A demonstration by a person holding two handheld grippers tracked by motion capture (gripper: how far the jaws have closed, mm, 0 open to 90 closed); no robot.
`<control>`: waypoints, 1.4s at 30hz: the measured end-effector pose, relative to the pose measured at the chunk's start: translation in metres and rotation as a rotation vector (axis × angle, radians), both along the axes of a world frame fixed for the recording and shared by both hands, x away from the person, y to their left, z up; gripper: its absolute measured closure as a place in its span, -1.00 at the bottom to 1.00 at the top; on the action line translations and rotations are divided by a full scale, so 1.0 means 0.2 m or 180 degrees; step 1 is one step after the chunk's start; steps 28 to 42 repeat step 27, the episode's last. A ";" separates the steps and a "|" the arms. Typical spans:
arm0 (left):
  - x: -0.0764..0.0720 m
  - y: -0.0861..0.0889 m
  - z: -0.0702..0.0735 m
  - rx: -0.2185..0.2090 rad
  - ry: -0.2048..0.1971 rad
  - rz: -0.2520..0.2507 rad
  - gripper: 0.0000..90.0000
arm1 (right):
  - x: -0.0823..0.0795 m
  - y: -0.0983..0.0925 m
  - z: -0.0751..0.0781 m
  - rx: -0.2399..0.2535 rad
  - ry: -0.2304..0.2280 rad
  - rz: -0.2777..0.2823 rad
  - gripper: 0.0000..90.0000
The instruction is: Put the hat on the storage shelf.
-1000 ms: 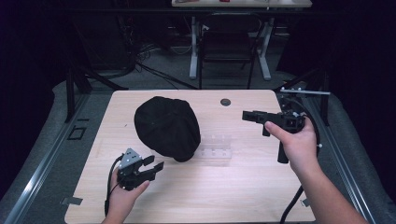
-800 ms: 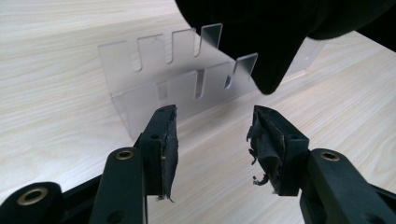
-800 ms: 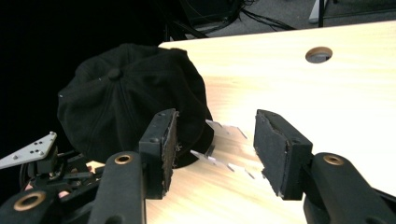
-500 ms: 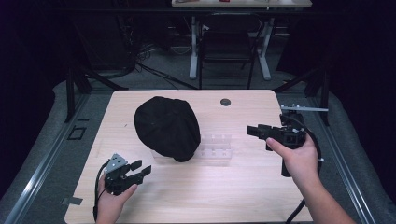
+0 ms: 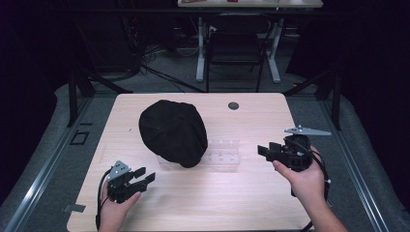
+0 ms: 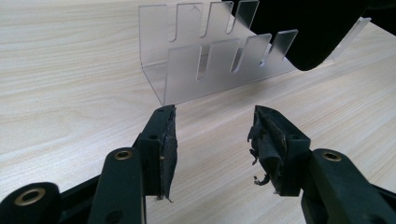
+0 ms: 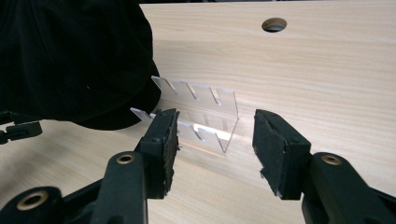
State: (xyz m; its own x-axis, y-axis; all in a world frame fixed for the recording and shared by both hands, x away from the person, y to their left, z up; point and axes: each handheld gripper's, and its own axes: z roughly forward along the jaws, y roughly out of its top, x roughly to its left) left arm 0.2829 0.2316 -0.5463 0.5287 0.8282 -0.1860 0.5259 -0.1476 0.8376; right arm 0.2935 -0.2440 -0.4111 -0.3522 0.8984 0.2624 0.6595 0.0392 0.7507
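I've drawn both the left gripper and right gripper back toward me, jaws spread and empty, leaving the black cap draped on the clear slotted rack just beyond them, apparently finished.

Your high view looks forward and down on the whole table from above your side. Each gripper view sits low and close over the wood; both share the clear slotted rack at mid-frame and the black cap beside it.
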 end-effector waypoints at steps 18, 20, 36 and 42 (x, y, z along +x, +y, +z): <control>-0.01 -0.03 -0.01 0.0074 -0.0048 -0.0041 0.12 | -0.11 -0.05 -0.32 -0.0149 -0.0082 -0.0176 0.10; -0.01 -0.03 -0.01 0.0080 -0.0039 -0.0056 0.12 | -0.12 -0.05 -0.36 -0.0126 -0.0076 -0.0183 0.10; -0.02 -0.05 -0.01 0.0104 -0.0079 -0.0064 0.09 | -0.17 -0.09 -0.49 -0.0159 -0.0226 -0.0224 0.11; -0.02 -0.05 -0.01 0.0104 -0.0079 -0.0064 0.09 | -0.17 -0.09 -0.49 -0.0159 -0.0226 -0.0224 0.11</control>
